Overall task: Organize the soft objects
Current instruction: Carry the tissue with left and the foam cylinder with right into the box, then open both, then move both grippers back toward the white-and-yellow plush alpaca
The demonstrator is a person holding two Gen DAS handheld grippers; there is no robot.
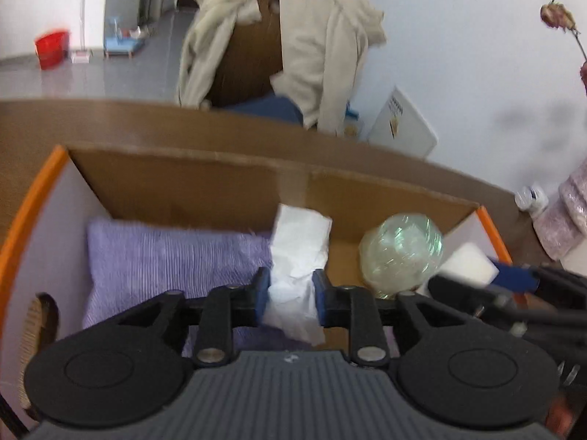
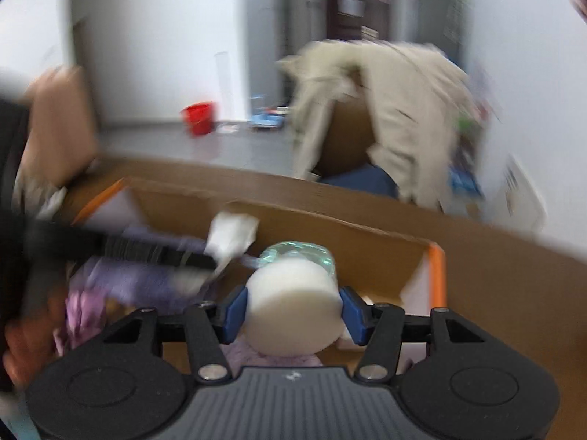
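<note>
- Cardboard forms the open box (image 1: 205,183), which has orange edges and white side walls and sits on a brown surface (image 1: 110,117).
- Inside the box, a lilac ribbed cushion (image 1: 172,256) lies on the left, and a clear crinkled ball (image 1: 400,253) rests toward the right, near the far wall.
- Left tongs (image 1: 290,293) reach over the box with a crumpled white tissue (image 1: 297,256) between the blue pads; the pads lie against its sides, though the jaws stand a little apart.
- Right tongs (image 2: 293,311) grasp a white foam block (image 2: 293,304), its rounded body squeezed between the blue pads, just in front of the clear ball.
- In the left wrist view, the foam block (image 1: 466,264) shows at the right edge of the box, beside the ball.
- Both tissue and foam block are above the box interior, not resting on its floor.
- Beyond the surface, a beige garment (image 1: 323,47) hangs over a brown chair back (image 1: 249,66).
- A red bucket (image 1: 51,47) stands on the grey floor at far left.
- The right wrist view is blurred, so finer detail on its left side cannot be told.
</note>
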